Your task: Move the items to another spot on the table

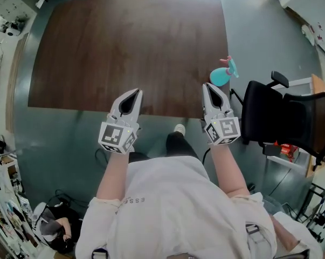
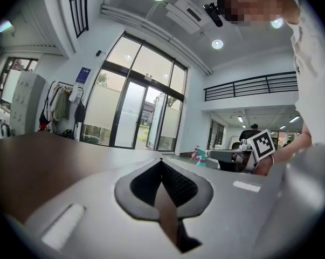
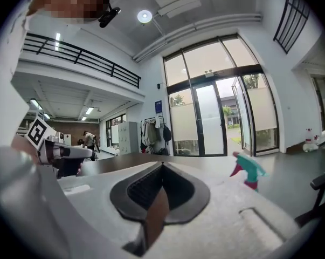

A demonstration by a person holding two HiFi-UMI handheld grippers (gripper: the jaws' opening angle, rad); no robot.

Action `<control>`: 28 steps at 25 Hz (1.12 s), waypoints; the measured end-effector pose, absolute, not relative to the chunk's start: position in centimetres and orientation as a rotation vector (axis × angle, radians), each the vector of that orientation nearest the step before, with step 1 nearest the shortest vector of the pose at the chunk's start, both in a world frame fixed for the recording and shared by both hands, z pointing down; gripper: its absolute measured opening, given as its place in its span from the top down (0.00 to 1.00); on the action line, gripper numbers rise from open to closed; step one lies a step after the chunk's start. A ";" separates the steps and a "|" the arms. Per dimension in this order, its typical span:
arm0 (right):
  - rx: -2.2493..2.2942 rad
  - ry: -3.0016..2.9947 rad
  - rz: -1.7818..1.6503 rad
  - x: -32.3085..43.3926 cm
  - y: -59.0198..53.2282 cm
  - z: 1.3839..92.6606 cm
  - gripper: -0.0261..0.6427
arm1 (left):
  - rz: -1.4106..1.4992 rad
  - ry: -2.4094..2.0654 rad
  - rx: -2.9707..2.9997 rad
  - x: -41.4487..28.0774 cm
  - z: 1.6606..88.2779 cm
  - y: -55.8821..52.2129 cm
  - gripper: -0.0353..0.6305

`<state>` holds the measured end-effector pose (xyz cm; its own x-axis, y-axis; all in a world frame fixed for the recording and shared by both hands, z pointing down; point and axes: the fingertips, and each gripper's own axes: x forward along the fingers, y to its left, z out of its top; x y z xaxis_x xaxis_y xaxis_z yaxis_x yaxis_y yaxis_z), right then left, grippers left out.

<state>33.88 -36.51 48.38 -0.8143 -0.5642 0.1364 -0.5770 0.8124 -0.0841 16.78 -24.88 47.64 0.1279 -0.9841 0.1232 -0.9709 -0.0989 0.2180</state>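
Observation:
A teal spray bottle [image 1: 224, 73] with a pink trigger stands at the right edge of the brown table [image 1: 124, 47]. It also shows as the bottle [image 2: 200, 156] in the left gripper view and as the bottle [image 3: 248, 174] off to the right in the right gripper view. My left gripper [image 1: 136, 91] hovers over the table's near edge, its jaws shut with nothing between them. My right gripper [image 1: 208, 85] is level with it, just left of and nearer than the bottle, also shut and empty. Both sets of jaws [image 2: 161, 159] [image 3: 163, 165] meet at their tips.
A black office chair [image 1: 289, 117] stands close to the table's right corner, behind the bottle. Grey floor surrounds the table. Cluttered racks and cables [image 1: 6, 198] lie at the lower left. Glass doors [image 2: 135, 117] are far ahead.

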 end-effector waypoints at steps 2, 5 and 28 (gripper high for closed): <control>0.921 -2.886 0.188 31.1 -34.0 48.8 0.98 | -0.071 -1.932 2.162 13.9 47.8 -22.1 0.94; 0.924 -2.875 0.156 26.8 -29.7 48.8 0.98 | -0.069 -1.947 2.163 9.3 47.5 -17.8 0.94; 0.923 -2.850 0.108 11.9 -8.5 47.2 0.98 | -0.174 -1.959 2.207 -4.5 45.3 1.1 0.94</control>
<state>11.91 -8.47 47.21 -0.8009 -0.5775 0.1585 -0.5878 0.8087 -0.0237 -4.48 1.05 45.28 0.1223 -0.9919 0.0347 -0.9702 -0.1121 0.2149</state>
